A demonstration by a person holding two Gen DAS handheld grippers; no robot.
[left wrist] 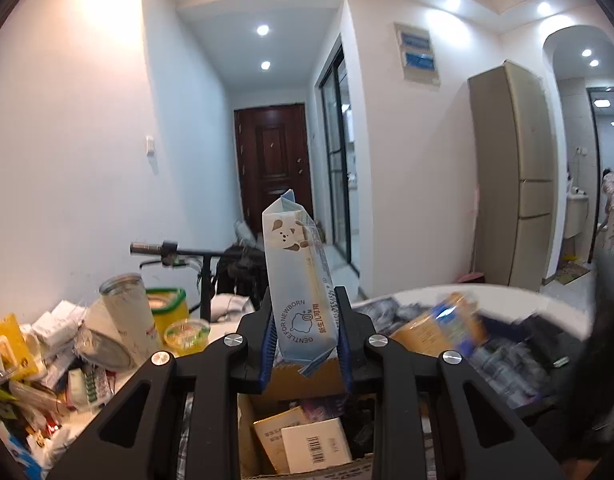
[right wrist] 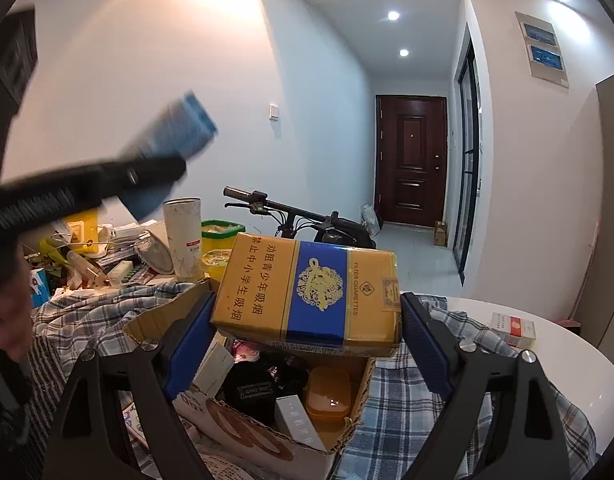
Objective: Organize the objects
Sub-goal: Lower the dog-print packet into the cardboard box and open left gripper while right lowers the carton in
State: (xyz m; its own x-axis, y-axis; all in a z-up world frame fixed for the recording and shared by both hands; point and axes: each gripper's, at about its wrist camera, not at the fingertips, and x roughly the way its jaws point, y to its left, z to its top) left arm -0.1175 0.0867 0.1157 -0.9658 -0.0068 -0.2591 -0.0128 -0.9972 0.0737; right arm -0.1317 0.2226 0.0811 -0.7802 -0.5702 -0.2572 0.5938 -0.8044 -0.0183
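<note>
Sorting step in hand. Left hand-held gripper (left wrist: 305, 344) clamped on pale-blue soft wipes packet (left wrist: 297, 276), raised above open brown cardboard box (right wrist: 155, 322). Right hand-held gripper (right wrist: 307, 344) gripping yellow-and-blue cigarette carton (right wrist: 307, 292) over same box. Next: choose destination on round white tabletop (right wrist: 567, 364), then release.

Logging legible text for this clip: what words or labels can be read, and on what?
"GENTLE FOR NEWBORN": wipes pack, in the left gripper.
"FILTER CIGARETTES": yellow-and-blue carton, between the right gripper pads.
Barcode digits on the white box: too small.
</note>
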